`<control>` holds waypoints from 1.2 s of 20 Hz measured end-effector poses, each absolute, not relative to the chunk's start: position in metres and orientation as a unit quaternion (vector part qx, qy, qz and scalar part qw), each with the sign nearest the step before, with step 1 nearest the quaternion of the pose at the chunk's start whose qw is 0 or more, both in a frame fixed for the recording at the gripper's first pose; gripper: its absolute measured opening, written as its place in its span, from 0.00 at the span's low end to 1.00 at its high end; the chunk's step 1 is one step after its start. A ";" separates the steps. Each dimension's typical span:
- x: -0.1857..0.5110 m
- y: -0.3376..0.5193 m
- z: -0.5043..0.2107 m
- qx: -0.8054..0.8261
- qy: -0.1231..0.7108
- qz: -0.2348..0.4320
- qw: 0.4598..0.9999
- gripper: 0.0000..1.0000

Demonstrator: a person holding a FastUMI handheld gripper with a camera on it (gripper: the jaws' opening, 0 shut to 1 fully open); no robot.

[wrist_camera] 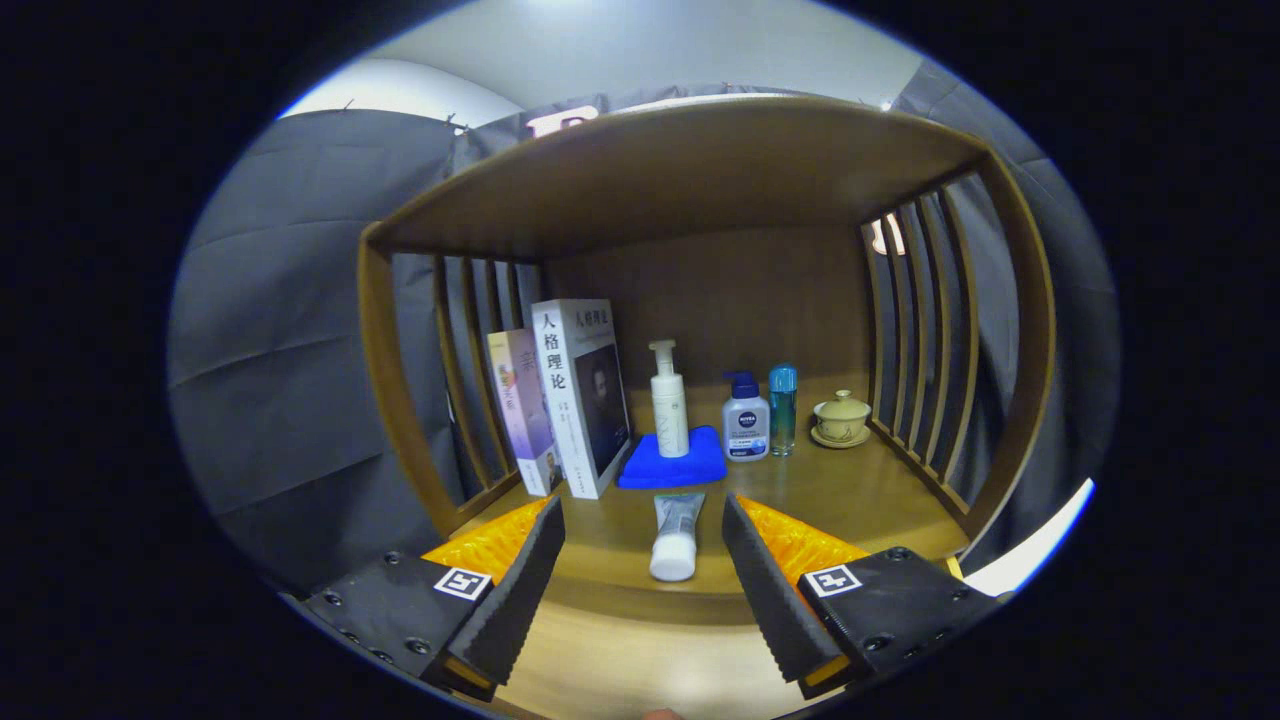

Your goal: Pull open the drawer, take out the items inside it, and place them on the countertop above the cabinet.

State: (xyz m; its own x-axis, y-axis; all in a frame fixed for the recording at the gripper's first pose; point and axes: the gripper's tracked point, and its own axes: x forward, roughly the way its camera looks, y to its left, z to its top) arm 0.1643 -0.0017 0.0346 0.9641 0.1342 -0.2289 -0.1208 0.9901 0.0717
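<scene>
Ridged pads face each other as the claw [643, 560] hangs wide and empty, the gap framing a tube [676, 535] that lies cap-forward on the countertop [860, 490], just ahead of the fingers, seemingly set there from the drawer. It is a pale squeeze tube with a fat white cap, short of a blue cloth [672, 462] under a pump bottle [668, 412].

Dim shelf interior, bright overhead light, fisheye-bent edges
</scene>
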 end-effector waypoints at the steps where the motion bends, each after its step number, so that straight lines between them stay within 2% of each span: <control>1: 0.152 0.001 0.035 0.026 0.108 0.068 0.991 0.98; 8: 0.057 0.007 0.023 -0.008 0.041 0.077 0.996 0.98; 13: 0.016 0.008 0.007 -0.029 0.010 0.064 0.997 0.98; 24: -0.035 0.033 -0.076 -0.033 0.043 0.078 0.995 0.99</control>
State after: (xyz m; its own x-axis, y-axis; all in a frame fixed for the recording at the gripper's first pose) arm -0.0354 0.0330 -0.0763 0.9841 0.1524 -0.0916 -0.1581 0.9856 -0.0594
